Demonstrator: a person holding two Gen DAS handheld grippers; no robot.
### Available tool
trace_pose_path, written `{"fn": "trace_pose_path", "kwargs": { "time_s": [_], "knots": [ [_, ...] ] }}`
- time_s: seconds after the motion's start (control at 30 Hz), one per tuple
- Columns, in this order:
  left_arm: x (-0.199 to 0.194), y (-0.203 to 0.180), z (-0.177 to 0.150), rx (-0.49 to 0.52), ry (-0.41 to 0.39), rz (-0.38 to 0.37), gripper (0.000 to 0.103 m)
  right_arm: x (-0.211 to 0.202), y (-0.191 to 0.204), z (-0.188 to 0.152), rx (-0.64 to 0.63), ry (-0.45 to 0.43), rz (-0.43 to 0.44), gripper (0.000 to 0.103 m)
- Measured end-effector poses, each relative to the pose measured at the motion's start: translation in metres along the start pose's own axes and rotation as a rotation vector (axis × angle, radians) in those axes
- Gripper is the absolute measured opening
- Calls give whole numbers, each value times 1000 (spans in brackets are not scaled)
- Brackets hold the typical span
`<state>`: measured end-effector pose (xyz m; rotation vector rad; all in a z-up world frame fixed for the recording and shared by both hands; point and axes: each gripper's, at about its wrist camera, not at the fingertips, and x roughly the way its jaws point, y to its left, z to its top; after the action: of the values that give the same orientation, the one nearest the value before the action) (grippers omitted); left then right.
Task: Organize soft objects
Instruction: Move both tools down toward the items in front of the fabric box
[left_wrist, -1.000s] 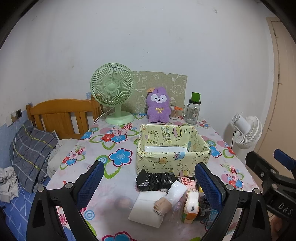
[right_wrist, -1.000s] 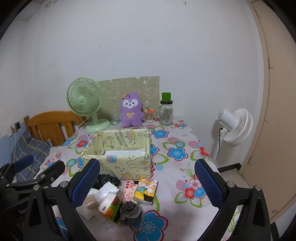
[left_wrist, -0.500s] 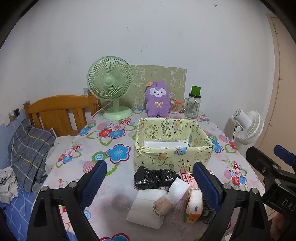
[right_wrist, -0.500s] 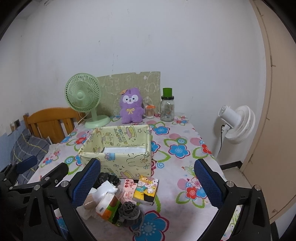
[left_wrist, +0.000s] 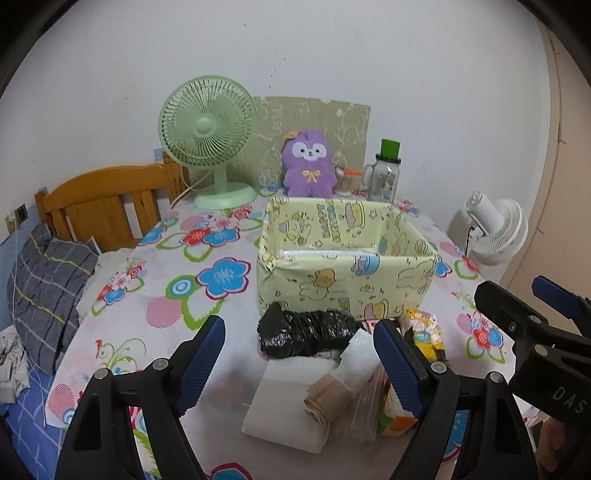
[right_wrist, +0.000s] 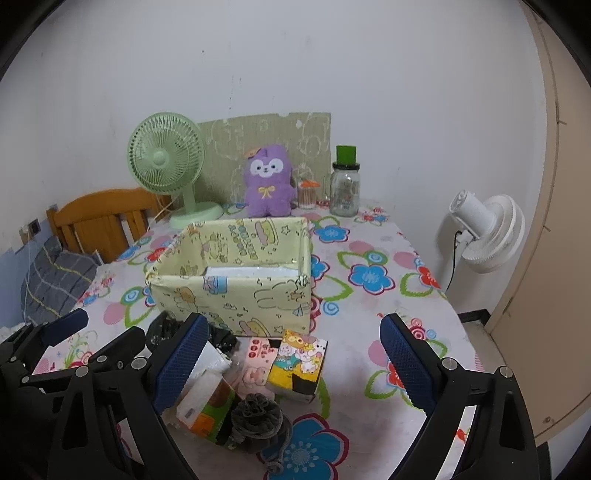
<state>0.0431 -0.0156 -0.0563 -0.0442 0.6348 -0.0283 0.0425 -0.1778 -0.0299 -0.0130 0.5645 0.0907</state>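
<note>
Blue-padded, my left gripper (left_wrist: 299, 354) hangs over the heap at the table's near edge, jaws spread and just been narrowing, nothing pinched; I read that as lining up on the black plastic bag roll (left_wrist: 306, 333) and white folded cloth (left_wrist: 288, 402) between them; the yellow cartoon-print box (left_wrist: 345, 258), lettered "HAPPY BIRTHDAY", stands open just behind; my right gripper (right_wrist: 291, 362), also wide, closing slightly, empty, frames the cartoon tissue pack (right_wrist: 297, 363).
</note>
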Motion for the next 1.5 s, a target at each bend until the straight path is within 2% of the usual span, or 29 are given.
{"fn": "trace_pose_path", "kwargs": {
  "time_s": [0.67, 0.93, 1.5],
  "knots": [
    [8, -17, -36, 72, 82, -58, 78, 18, -6, -38, -1, 119, 13, 88],
    [-2, -35, -38, 113, 70, -96, 78, 13, -12, -40, 8, 110, 17, 87],
    [0, -48, -41, 142, 81, -142, 76, 17, -9, -43, 9, 132, 56, 87]
  ]
}}
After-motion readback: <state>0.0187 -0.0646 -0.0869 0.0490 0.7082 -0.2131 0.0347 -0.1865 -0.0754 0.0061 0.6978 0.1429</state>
